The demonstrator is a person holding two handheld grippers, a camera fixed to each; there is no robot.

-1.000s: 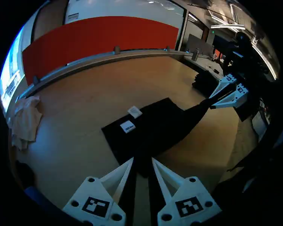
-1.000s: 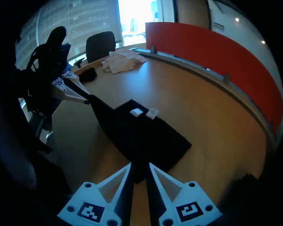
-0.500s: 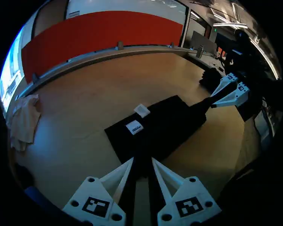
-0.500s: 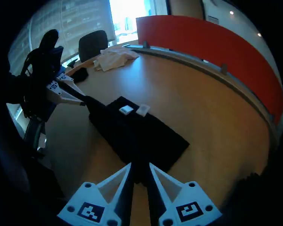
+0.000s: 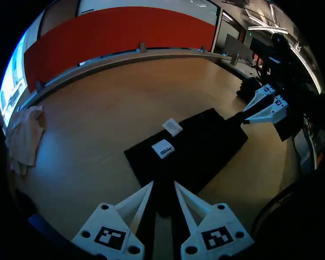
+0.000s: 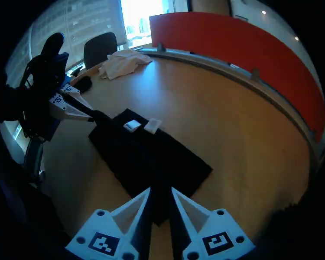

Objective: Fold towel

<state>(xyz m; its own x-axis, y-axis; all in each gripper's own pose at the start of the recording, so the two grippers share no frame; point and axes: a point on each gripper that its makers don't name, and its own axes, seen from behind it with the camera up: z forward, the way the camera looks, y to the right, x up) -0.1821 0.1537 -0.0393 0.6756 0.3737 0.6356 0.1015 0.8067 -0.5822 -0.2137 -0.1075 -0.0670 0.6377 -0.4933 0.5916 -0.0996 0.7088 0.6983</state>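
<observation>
A black towel [image 5: 201, 143] lies spread flat on the wooden table [image 5: 102, 108], with two white tags [image 5: 163, 148] on its top face. My left gripper [image 5: 164, 187] is shut on the near corner of the towel, low at the table. Across the towel, my right gripper [image 5: 245, 118] is shut on the opposite corner. In the right gripper view the towel [image 6: 158, 160] runs from my right gripper [image 6: 161, 191] to the left gripper [image 6: 94, 116], and the tags [image 6: 132, 125] sit near the far end.
A crumpled cream cloth [image 5: 21, 134] lies at the table's far edge [image 6: 121, 63]. A red partition [image 5: 119, 37] runs along the back of the table. A dark office chair [image 6: 99, 47] stands behind the cloth. A small black bundle [image 6: 82, 83] sits near it.
The towel has gone from stretched and partly lifted between the grippers to lying flatter on the table. Both grippers have come lower, each still holding its corner.
</observation>
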